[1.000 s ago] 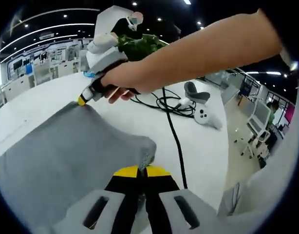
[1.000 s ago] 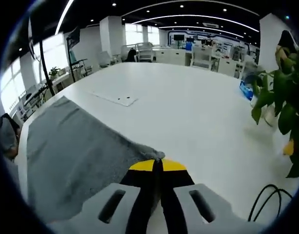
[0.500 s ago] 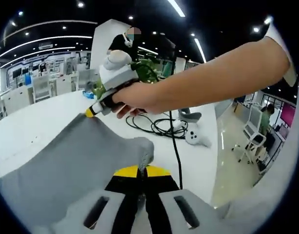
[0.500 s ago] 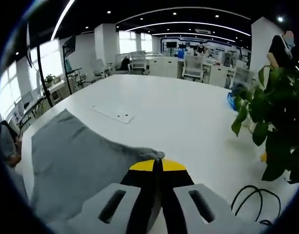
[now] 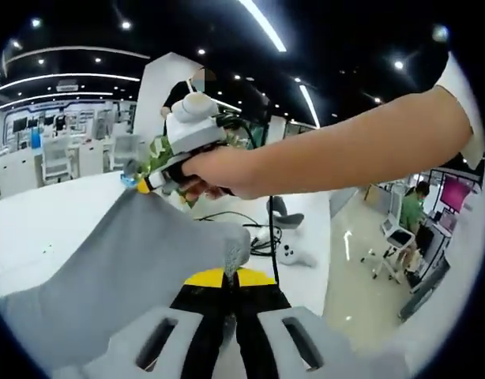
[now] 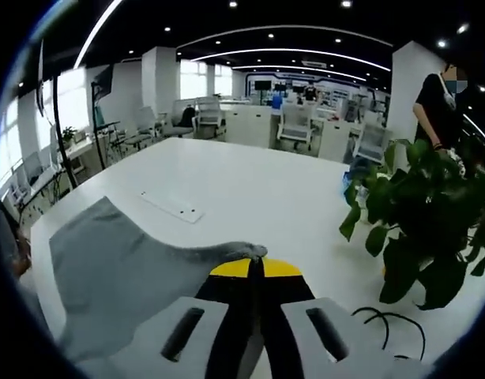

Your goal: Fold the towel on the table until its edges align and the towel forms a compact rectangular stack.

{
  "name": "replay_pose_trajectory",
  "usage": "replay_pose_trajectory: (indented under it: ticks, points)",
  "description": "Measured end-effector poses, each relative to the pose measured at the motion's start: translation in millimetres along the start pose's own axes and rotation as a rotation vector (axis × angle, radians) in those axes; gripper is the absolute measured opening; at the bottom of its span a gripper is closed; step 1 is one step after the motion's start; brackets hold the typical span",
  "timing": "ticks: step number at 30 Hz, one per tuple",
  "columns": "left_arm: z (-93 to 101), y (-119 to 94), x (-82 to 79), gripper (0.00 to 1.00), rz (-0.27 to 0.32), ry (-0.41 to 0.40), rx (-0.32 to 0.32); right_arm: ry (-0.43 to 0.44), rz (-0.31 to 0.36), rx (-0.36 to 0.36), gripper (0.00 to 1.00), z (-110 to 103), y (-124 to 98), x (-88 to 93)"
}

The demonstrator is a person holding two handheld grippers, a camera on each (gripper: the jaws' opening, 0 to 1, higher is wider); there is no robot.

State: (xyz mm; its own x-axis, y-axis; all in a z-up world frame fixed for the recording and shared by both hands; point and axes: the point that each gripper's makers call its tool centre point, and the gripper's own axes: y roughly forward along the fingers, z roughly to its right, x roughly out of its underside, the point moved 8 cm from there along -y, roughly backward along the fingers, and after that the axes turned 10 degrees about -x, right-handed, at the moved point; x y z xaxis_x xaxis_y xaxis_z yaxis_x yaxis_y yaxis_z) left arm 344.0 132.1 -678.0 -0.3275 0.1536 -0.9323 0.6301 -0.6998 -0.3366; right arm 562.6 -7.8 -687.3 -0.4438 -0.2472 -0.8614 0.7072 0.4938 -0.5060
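My left gripper [image 5: 229, 276] has its jaws pressed together, yellow tips meeting, with a corner of the grey towel [image 5: 108, 268] pinched between them. My right gripper [image 6: 254, 268] is closed the same way on another corner. In the left gripper view my right hand [image 5: 207, 170] wraps that gripper's handle, bare forearm [image 5: 345, 150] stretched across from the right.
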Motion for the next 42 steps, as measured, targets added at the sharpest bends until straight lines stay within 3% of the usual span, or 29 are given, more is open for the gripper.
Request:
replay_pose_trajectory:
  ticks: [9, 24, 32, 42]
  points:
    - [10.7, -9, -23.7, 0.02, 0.064, -0.009, 0.040, -0.013, 0.026, 0.040, 0.00, 6, -24, -21.6]
    - [17.1, -25, -66.1, 0.02, 0.197, 0.003, 0.067, -0.088, 0.086, 0.092, 0.00, 1, -55, -85.1]
    - [-6.9, -50, -75.9, 0.02, 0.247, 0.005, 0.027, -0.117, 0.087, 0.085, 0.00, -11, -43, -115.6]
    - [-52.3, -89, -68.7, 0.02, 0.258, -0.020, -0.071, -0.137, 0.035, 0.074, 0.00, -36, -22, -125.4]
